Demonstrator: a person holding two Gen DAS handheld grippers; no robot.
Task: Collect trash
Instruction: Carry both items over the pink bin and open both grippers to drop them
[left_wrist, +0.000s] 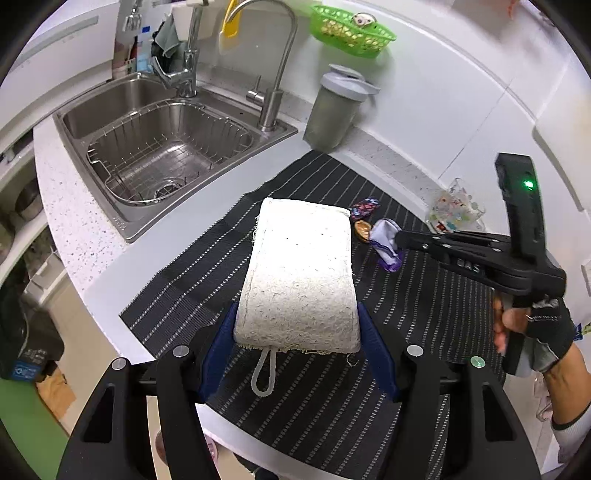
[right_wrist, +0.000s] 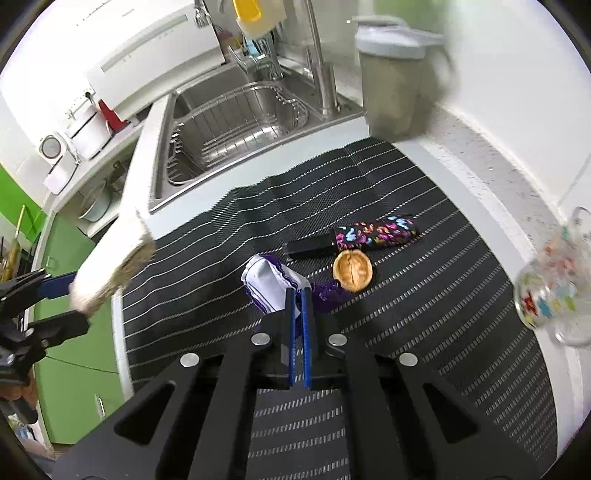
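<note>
The left gripper (left_wrist: 297, 332) tilts steeply down, its blue pads clamped on a coarse, fibrous white loofah sponge (left_wrist: 297, 269) held over the striped black mat (left_wrist: 369, 406). The right gripper (right_wrist: 298, 295), in a gloved hand (left_wrist: 546, 328), pinches tight a crinkled white-and-purple wrapper (right_wrist: 266, 280) (beside 1 walnut shell half (right_wrist: 352, 271))
</note>
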